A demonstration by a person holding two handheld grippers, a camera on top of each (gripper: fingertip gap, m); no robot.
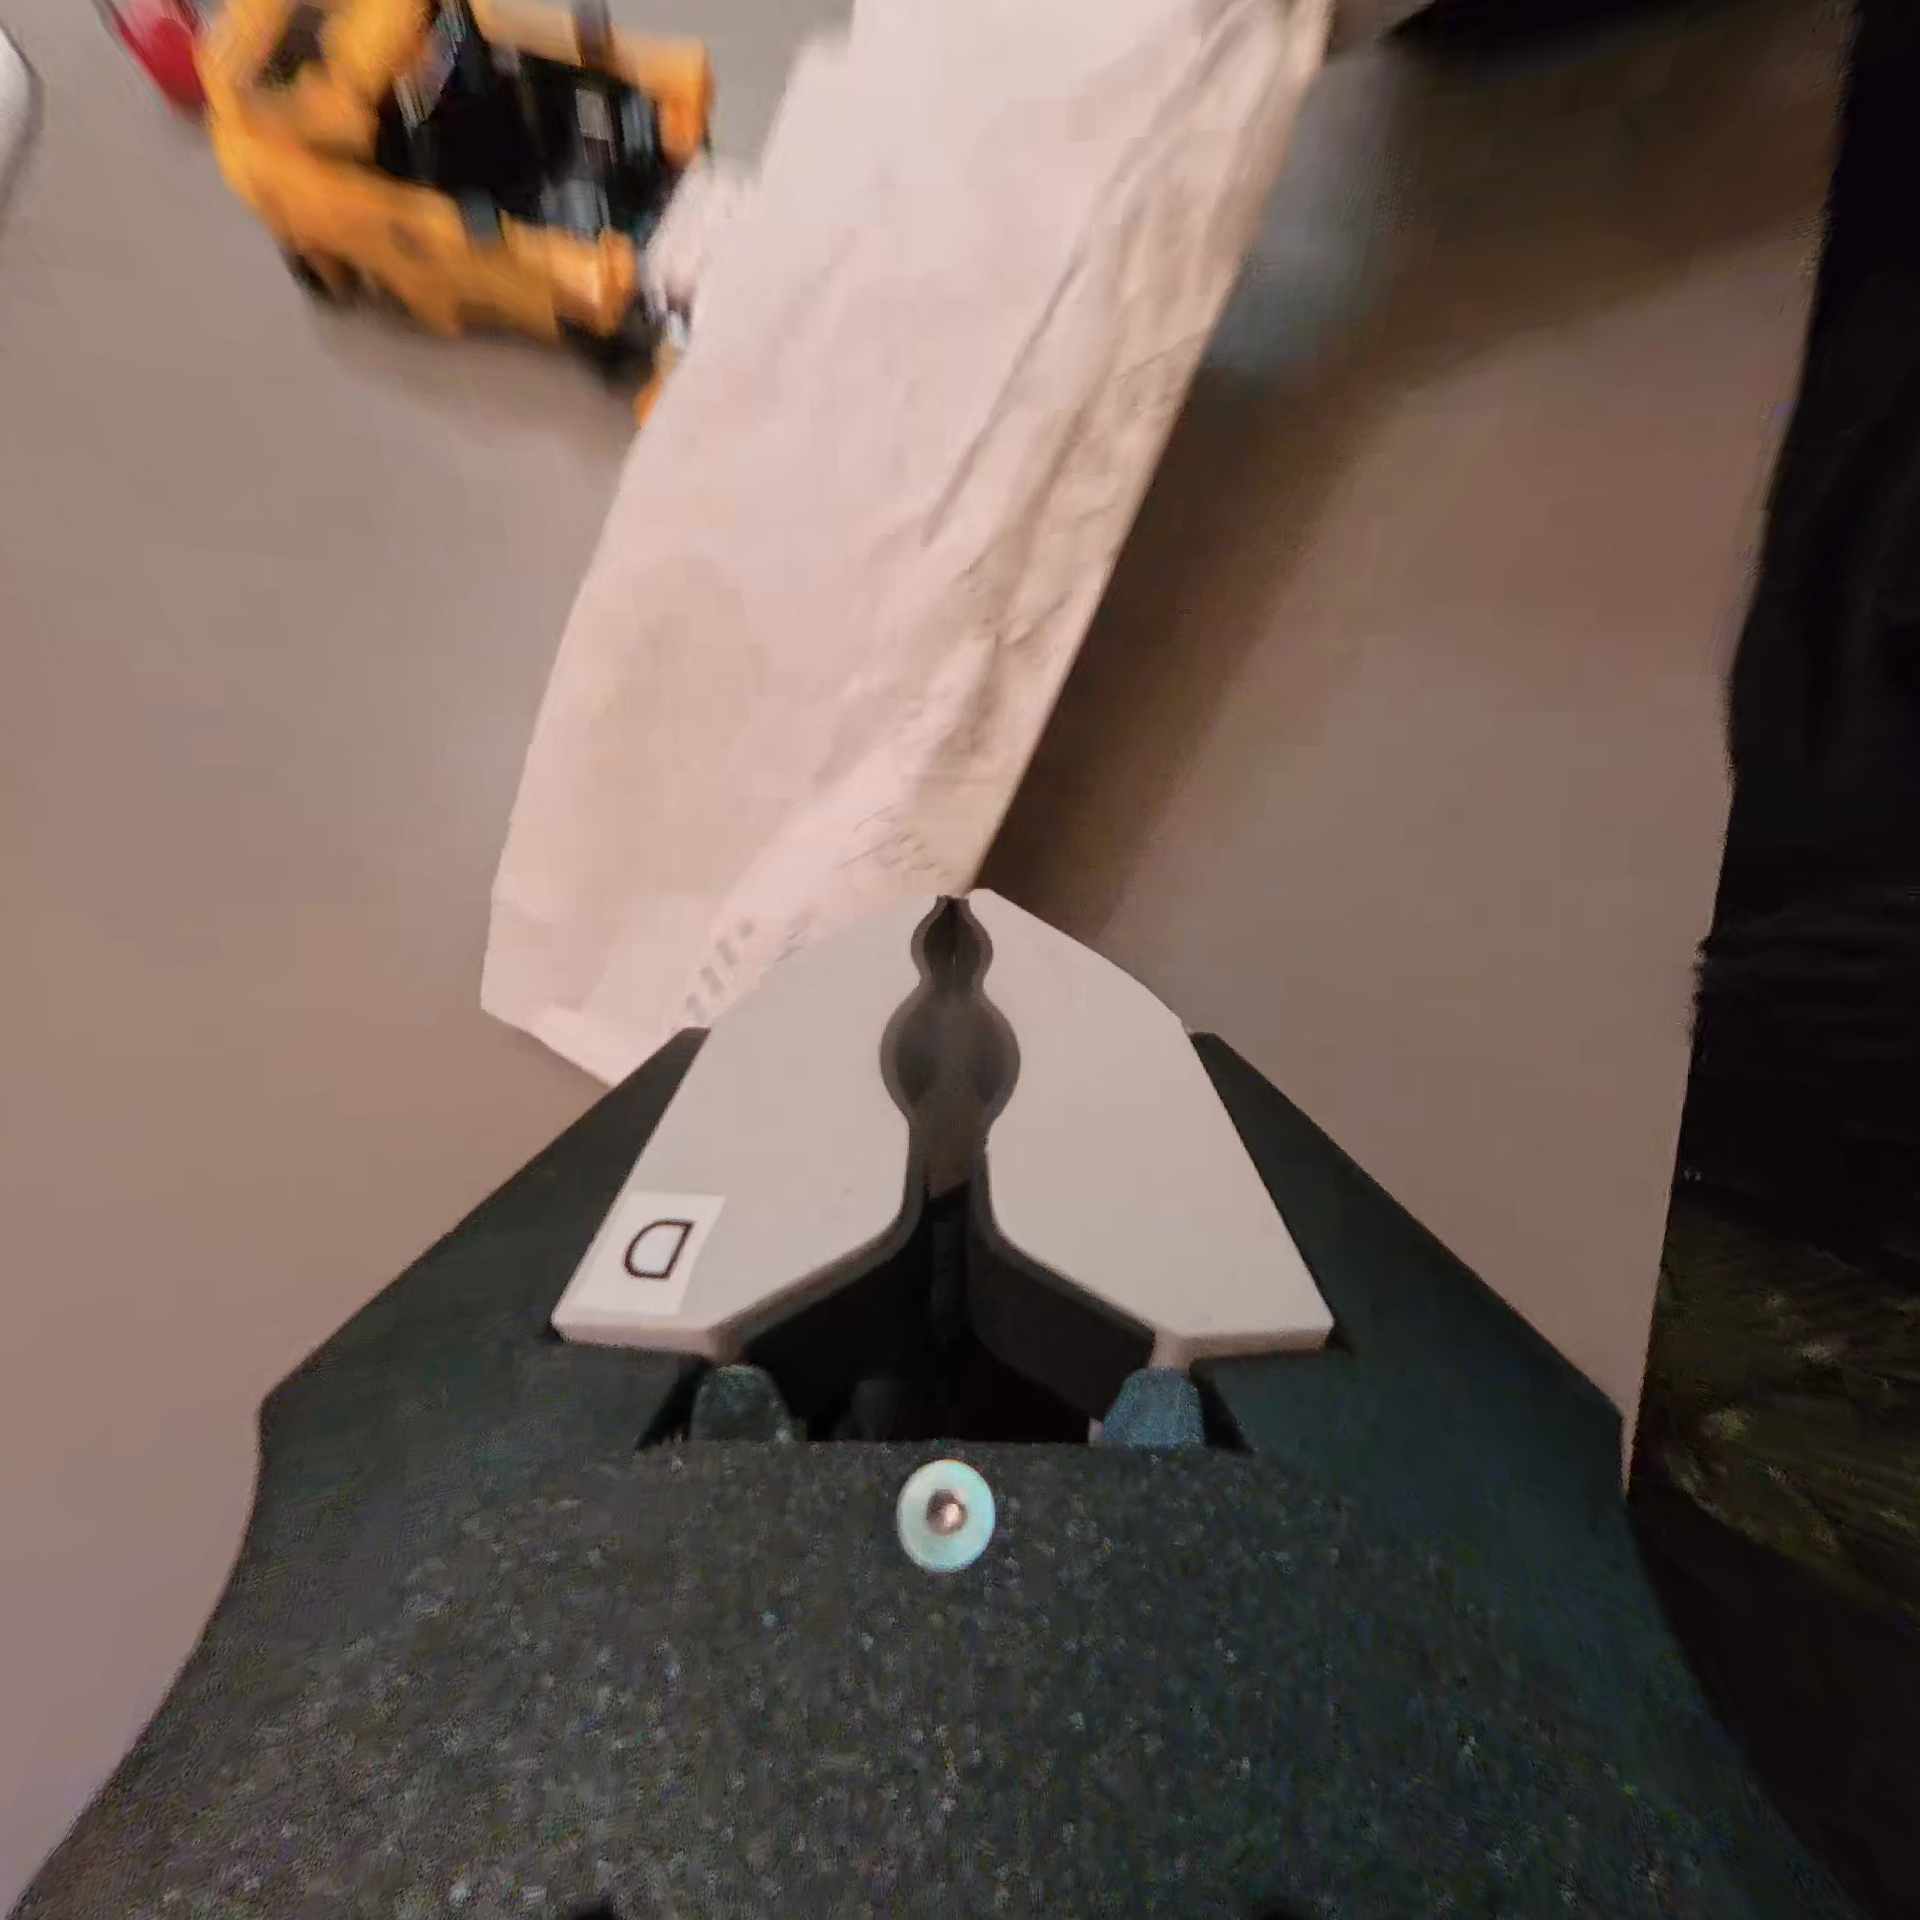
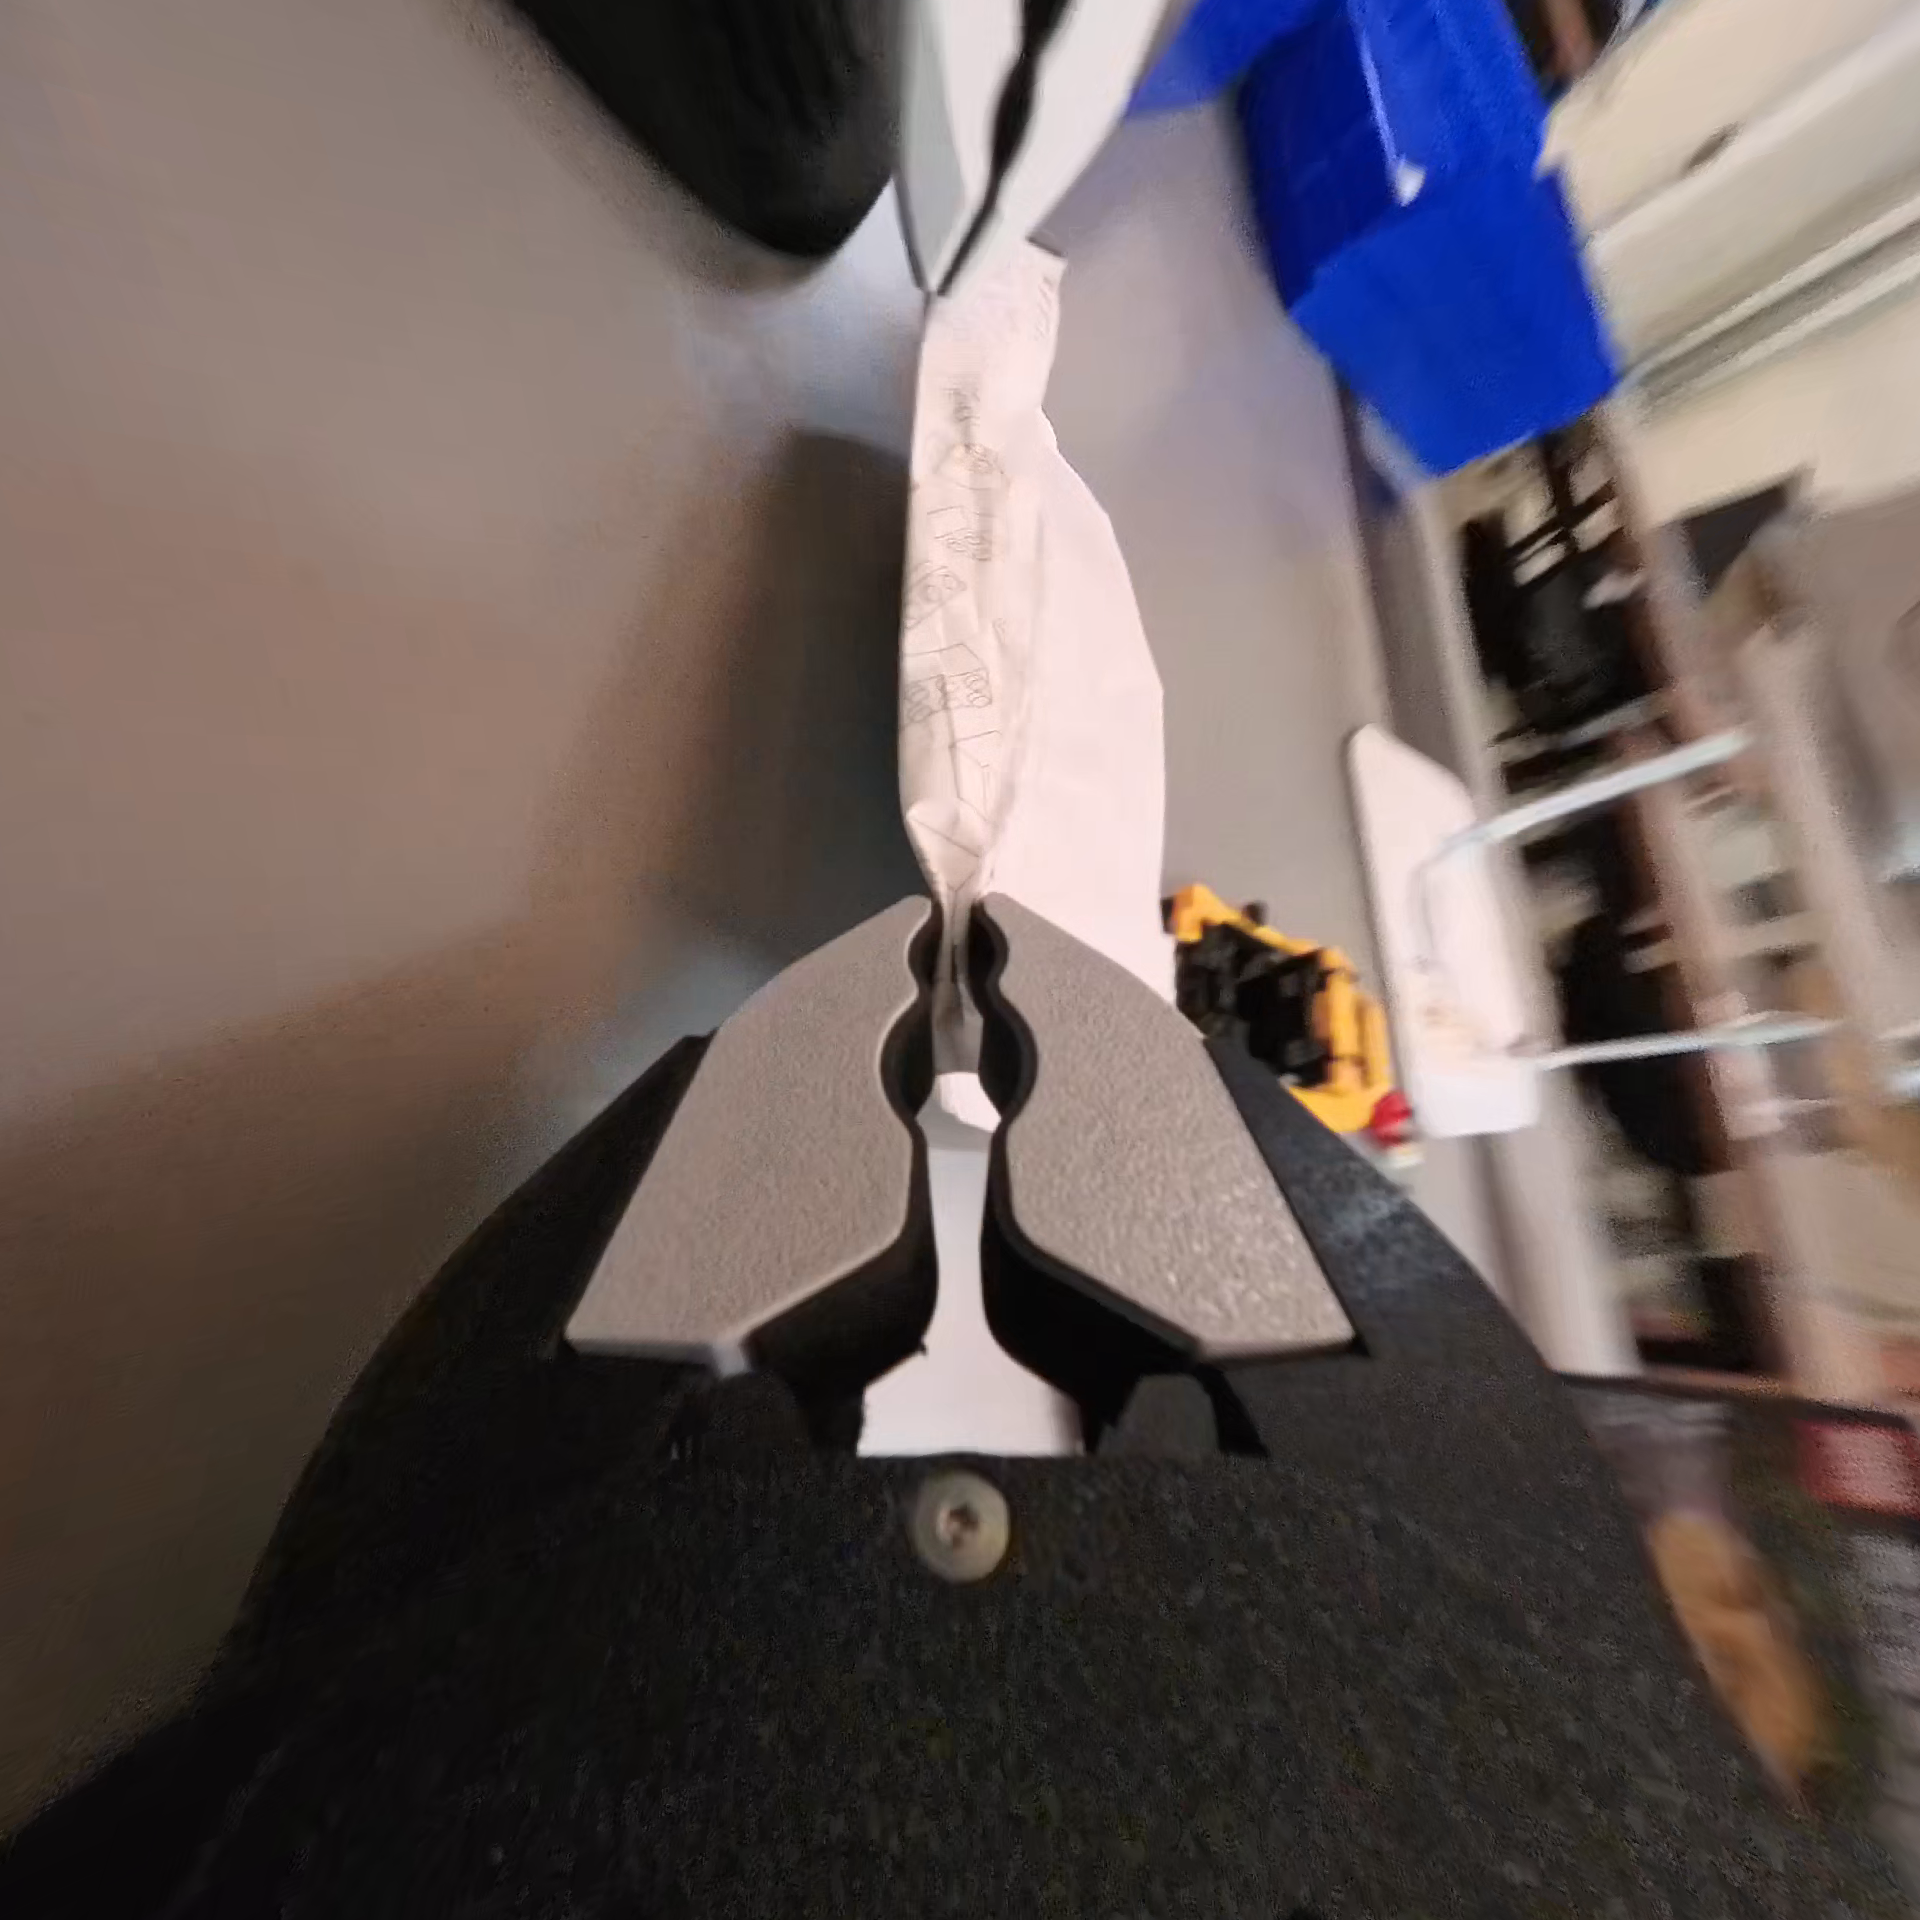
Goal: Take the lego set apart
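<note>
Right wrist view: your right gripper (image 2: pixel 961 914) is clamped on the white paper bag (image 2: pixel 1013 665); your left gripper (image 1: pixel 954 906) pinches its other end. The yellow lego vehicle (image 2: pixel 1283 1003) sits right of the fingers.

We see a white paper bag (image 1: pixel 894 499), matt and creased all over, with faint line drawings printed along it. The fingers (image 2: pixel 1132 1174) are grey plastic with a fine pebbled grain, set in rough, speckled black bodies. The bench (image 1: pixel 260 727) looks smooth and matt grey. The lego set (image 1: pixel 457 177) is glossy yellow-and-black plastic.
</note>
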